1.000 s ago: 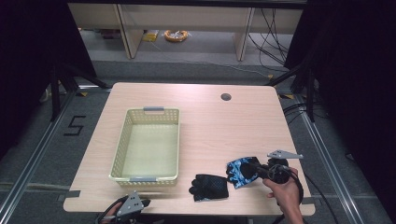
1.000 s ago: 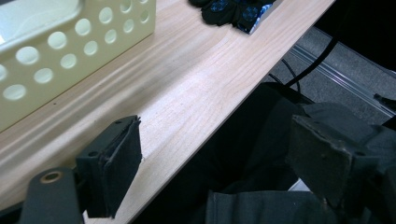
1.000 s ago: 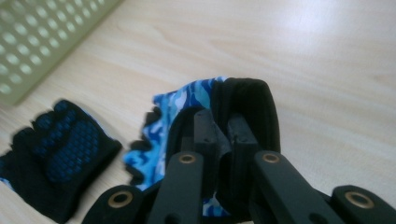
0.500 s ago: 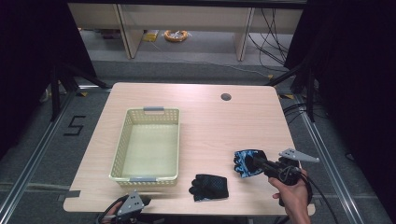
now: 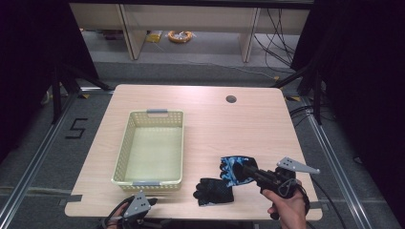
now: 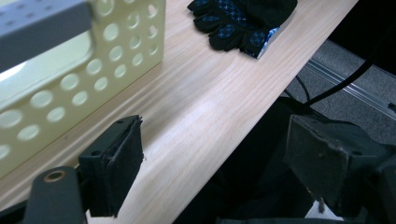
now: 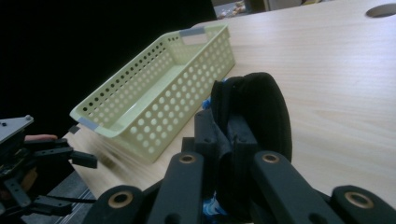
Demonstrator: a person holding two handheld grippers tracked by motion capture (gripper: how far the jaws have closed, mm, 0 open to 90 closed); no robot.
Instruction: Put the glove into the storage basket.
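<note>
Right claw (image 5: 244,171) clamped on blue-patterned fabric glove (image 5: 234,168), lifted off counter (image 5: 210,119); left claw (image 6: 215,163) released, second black glove (image 5: 215,191) lying flat.

Black two-jaw tool (image 7: 224,154), brass rivets, grey plate (image 5: 297,165)

You can read one marking: the digit "5" (image 5: 76,128) taped in black on the floor (image 5: 38,143), far left of your left gripper (image 5: 136,206).

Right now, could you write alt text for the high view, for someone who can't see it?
A hand's right tool grips a blue-and-black glove above a wooden table. A black glove lies beside a pale yellow basket, and the left tool waits at the near edge.
</note>
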